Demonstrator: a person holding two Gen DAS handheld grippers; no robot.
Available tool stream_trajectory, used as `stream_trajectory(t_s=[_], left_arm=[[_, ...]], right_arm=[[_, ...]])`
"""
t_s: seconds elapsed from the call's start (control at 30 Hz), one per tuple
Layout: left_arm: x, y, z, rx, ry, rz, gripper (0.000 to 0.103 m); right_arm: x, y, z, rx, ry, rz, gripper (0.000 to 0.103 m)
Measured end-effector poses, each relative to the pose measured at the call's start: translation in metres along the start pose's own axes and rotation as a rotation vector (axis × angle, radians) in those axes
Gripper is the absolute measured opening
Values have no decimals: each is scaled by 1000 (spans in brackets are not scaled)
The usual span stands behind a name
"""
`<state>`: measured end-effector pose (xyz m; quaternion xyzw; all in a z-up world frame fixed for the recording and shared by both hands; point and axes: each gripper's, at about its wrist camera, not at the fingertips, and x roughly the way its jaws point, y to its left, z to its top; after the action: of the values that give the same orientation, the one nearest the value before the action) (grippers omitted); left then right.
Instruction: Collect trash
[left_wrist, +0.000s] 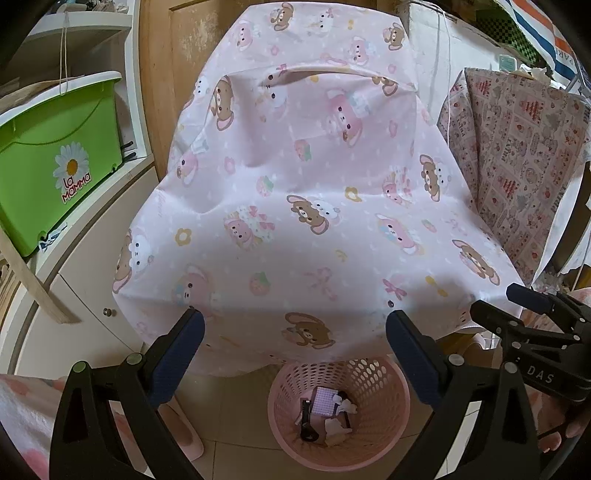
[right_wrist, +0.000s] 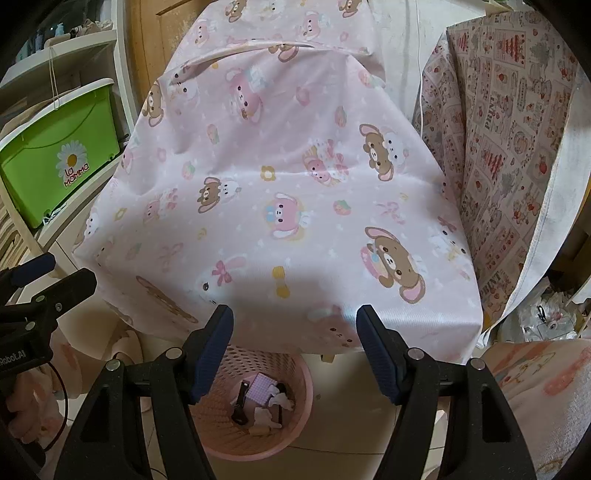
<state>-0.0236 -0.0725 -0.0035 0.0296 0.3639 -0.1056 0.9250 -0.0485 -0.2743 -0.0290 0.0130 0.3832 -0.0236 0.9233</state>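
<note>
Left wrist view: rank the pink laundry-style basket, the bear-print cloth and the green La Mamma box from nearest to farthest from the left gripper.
1. Pink basket: just below the left gripper, on the floor.
2. Bear-print cloth: draped ahead, its front edge by the fingers.
3. Green La Mamma box: far left, on the white shelf.

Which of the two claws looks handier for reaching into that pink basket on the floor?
Probably the left claw: the basket sits squarely between its open fingers. For the right claw, also open, it lies off toward one finger.
</note>
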Motion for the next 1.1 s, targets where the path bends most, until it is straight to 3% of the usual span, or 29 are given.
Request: stream_trajectory(t_s=[1.1], left_arm=[[-2,3,2,-13,-13,12,100]], right_arm=[[1,1,-1,-2,8,3,71]])
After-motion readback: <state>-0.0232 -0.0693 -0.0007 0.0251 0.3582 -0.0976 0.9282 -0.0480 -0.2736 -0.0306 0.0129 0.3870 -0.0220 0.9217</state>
